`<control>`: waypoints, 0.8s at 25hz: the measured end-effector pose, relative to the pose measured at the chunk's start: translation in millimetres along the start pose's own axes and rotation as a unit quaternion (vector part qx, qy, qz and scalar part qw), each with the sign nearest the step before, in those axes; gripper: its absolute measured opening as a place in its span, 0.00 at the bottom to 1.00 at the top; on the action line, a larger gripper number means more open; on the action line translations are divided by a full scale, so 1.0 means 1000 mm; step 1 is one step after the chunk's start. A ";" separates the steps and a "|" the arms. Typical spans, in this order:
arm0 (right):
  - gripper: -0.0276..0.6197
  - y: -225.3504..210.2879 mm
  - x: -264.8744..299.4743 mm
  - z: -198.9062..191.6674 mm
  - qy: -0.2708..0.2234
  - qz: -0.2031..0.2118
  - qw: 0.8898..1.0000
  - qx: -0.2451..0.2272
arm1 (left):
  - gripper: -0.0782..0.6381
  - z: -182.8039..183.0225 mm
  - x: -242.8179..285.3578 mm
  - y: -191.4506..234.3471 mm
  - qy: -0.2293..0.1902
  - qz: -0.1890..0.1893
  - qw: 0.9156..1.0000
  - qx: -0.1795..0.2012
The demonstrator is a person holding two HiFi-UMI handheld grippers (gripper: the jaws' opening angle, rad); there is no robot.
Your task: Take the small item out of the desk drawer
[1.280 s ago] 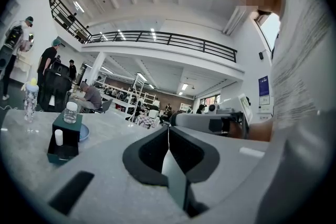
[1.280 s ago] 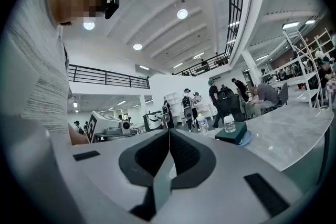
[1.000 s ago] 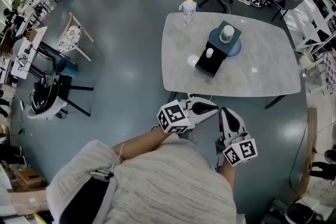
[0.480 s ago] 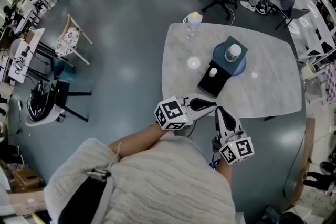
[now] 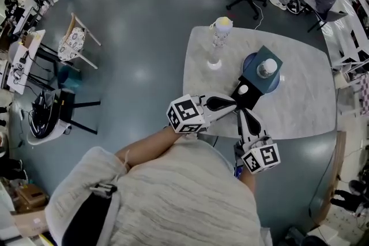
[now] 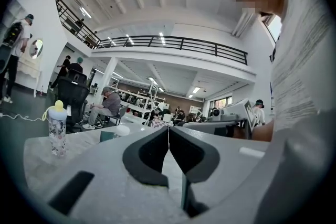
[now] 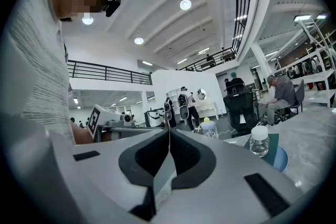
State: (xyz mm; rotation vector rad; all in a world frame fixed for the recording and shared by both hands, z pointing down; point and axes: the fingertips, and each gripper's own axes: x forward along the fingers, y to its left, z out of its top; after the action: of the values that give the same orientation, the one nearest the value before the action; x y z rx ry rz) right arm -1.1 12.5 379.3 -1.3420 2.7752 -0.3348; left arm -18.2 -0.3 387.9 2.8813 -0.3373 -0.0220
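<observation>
White item just beyond right tool

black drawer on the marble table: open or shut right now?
Open. In the head view the black drawer juts out of the teal box toward the person, a small white item showing inside it.

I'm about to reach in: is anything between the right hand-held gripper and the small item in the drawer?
Nothing visible does. The drawer is open, the item lies uncovered, and the shut right hand-held gripper points at it. The bottle stands farther back.
</observation>
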 end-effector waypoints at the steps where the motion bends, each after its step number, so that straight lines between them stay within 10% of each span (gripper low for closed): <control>1: 0.06 -0.001 0.005 -0.001 0.004 0.001 1.000 0.000 | 0.13 0.000 -0.002 0.005 -0.002 0.001 1.000 -0.003; 20: 0.06 -0.060 0.053 -0.024 0.111 0.064 0.992 -0.008 | 0.13 -0.016 0.025 0.079 -0.029 0.077 0.994 -0.070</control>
State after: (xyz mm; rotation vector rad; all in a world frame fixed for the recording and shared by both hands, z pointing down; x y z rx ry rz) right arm 9.1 -60.3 418.2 -1.1901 3.0327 -0.4857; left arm -11.3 -76.9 422.4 2.7135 -0.5446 -0.0984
